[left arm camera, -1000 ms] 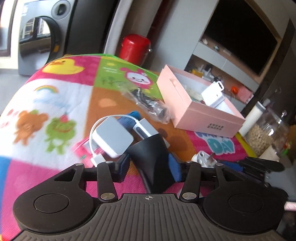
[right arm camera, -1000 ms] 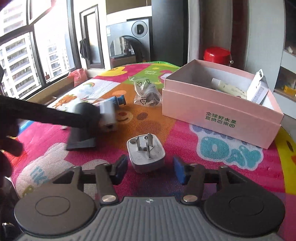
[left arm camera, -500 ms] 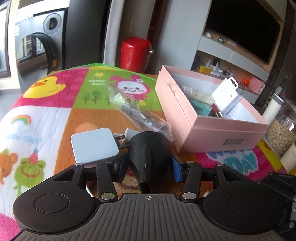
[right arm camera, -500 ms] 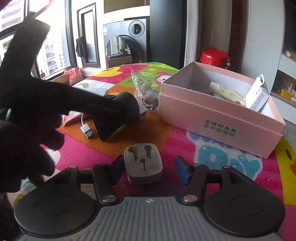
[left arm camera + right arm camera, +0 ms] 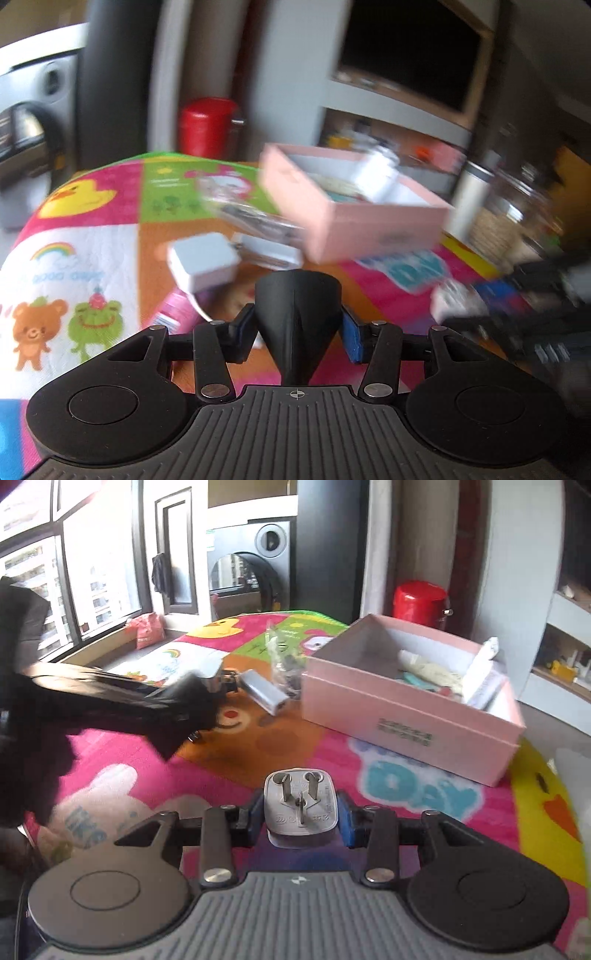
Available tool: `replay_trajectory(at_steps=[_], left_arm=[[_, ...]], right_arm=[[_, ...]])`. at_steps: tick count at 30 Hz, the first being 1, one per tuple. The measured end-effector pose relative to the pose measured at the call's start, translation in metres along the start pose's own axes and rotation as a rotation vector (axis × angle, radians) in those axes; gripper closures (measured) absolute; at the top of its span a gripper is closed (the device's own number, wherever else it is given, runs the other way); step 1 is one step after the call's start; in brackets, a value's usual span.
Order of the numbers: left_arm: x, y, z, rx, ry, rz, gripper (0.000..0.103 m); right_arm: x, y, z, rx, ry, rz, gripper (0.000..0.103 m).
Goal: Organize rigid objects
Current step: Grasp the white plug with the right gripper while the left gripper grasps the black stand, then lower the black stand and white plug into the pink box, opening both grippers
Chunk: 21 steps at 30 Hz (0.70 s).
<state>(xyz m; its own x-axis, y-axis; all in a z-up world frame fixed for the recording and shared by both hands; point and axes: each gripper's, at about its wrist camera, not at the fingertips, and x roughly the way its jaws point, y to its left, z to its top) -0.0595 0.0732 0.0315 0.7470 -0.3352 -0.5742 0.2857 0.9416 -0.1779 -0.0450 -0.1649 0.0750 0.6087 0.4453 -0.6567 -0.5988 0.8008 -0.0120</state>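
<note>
My left gripper [image 5: 298, 324] is shut on a black cone-shaped nozzle [image 5: 297, 314], held above the colourful mat; it also shows at the left of the right wrist view [image 5: 177, 712]. My right gripper [image 5: 300, 814] is shut on a grey three-pin plug adapter [image 5: 301, 806], prongs facing away, lifted off the mat. An open pink box [image 5: 410, 716] with several items inside stands ahead to the right; in the blurred left wrist view the box [image 5: 354, 218] lies ahead right. A white charger [image 5: 203, 264] and a silver block [image 5: 264, 692] lie on the mat.
A clear plastic bag of small parts [image 5: 284, 661] lies by the box's left corner. A red canister [image 5: 419, 598] stands behind the table. A washing machine [image 5: 251, 565] and windows are beyond. Jars [image 5: 517, 218] stand at the right table edge.
My right gripper has closed on the plug adapter and lifted it. My left gripper, still holding the black nozzle, has swung, blurring its view.
</note>
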Motion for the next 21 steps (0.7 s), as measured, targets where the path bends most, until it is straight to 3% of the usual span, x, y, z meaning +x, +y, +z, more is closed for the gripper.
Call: replay_trajectory(at_steps=[5,10,15,21], left_arm=[[-0.013,-0.019,0.002,0.037,0.114,-0.159,0.051],[-0.002,-0.029,0.036,-0.002,0.101,-0.292,0.051],[0.017,-0.036,0.118,0.042,-0.027,-0.266,0.051],[0.078,-0.030,0.208,-0.030,-0.102,-0.277,0.051]], right_arm=[[-0.029,-0.006,-0.006,-0.015,0.002,-0.031,0.064],[-0.057,-0.014,0.012,-0.003,-0.071,-0.055,0.064],[-0.068,-0.035,0.056,0.014,-0.189,-0.148,0.064],[-0.036,-0.079,0.124,0.051,-0.250,-0.224,0.063]])
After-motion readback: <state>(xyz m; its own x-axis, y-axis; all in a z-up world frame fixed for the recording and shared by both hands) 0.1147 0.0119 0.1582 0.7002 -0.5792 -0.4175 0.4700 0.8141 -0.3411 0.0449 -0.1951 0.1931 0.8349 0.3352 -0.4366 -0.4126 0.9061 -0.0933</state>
